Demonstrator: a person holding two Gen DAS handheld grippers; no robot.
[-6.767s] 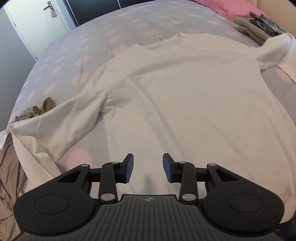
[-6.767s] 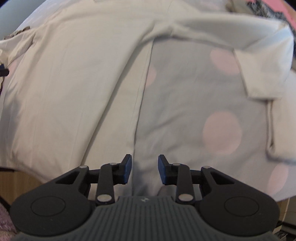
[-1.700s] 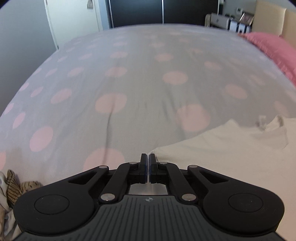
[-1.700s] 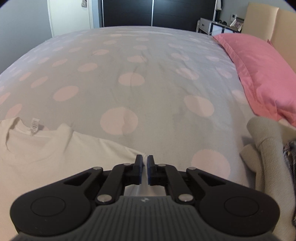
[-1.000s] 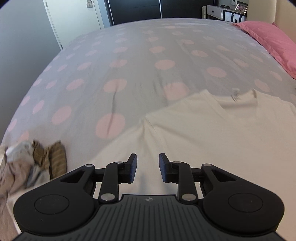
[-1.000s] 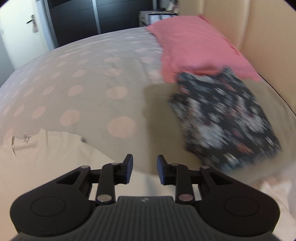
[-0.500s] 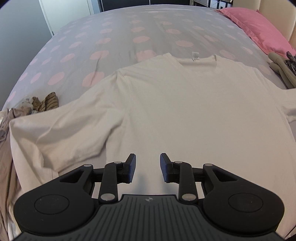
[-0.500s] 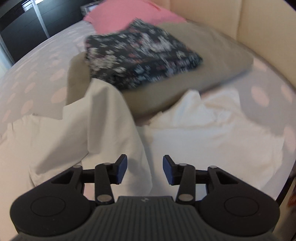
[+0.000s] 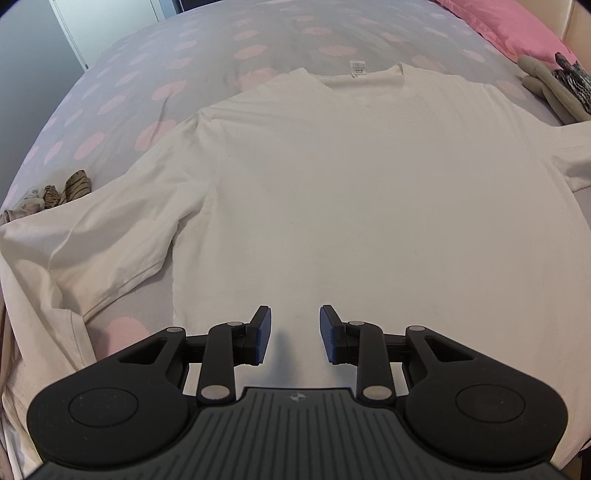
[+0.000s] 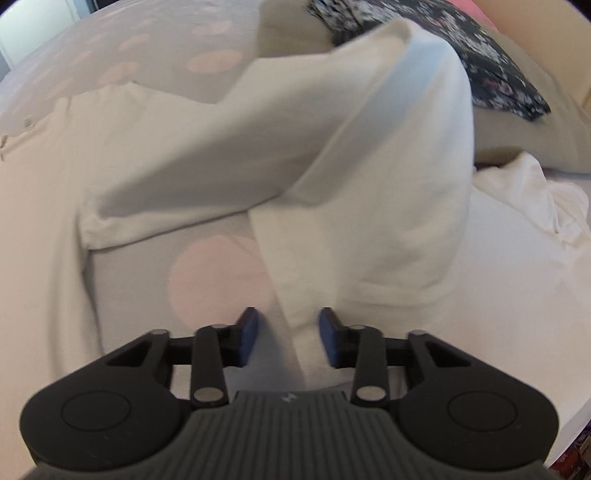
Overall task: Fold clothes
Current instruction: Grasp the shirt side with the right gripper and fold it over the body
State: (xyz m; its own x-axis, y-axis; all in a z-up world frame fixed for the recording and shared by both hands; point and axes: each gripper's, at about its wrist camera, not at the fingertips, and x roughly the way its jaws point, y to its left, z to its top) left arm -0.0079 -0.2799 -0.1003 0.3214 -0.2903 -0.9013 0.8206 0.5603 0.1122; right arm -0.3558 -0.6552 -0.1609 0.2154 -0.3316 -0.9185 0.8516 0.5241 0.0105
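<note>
While the bedspread (image 9: 207,51) stretches away grey with pale pink dots, it carries nearly everything in sight: a white long-sleeved shirt (image 9: 369,184) lies spread flat on it, hem toward the camera and neckline toward the far side. Beyond the shirt's left sleeve (image 9: 92,236), at the bed's left edge, sits a small heap of brown and striped clothes (image 9: 55,194). Farther off, at the upper right, a pink pillow (image 9: 517,26) rests near a beige folded garment (image 9: 543,85) topped by a dark floral one (image 9: 572,79). A pale door or cupboard front (image 9: 107,18) stands past the bed's far left corner.

Inside the neckline a small white label (image 9: 357,69) shows printing too small to read. A small emblem is moulded on each gripper body; no lettering can be made out.

In the left wrist view the left gripper (image 9: 294,334) hangs over the shirt's lower body, its blue pads parted by a moderate gap with nothing between them and no cloth touched.

In the right wrist view, which is blurred, the right gripper (image 10: 288,338) is low over the shirt's right sleeve (image 10: 369,177), which humps up and folds back toward the camera. Its jaws are closing, and the sleeve's near end lies between the pads, not yet pinched.
</note>
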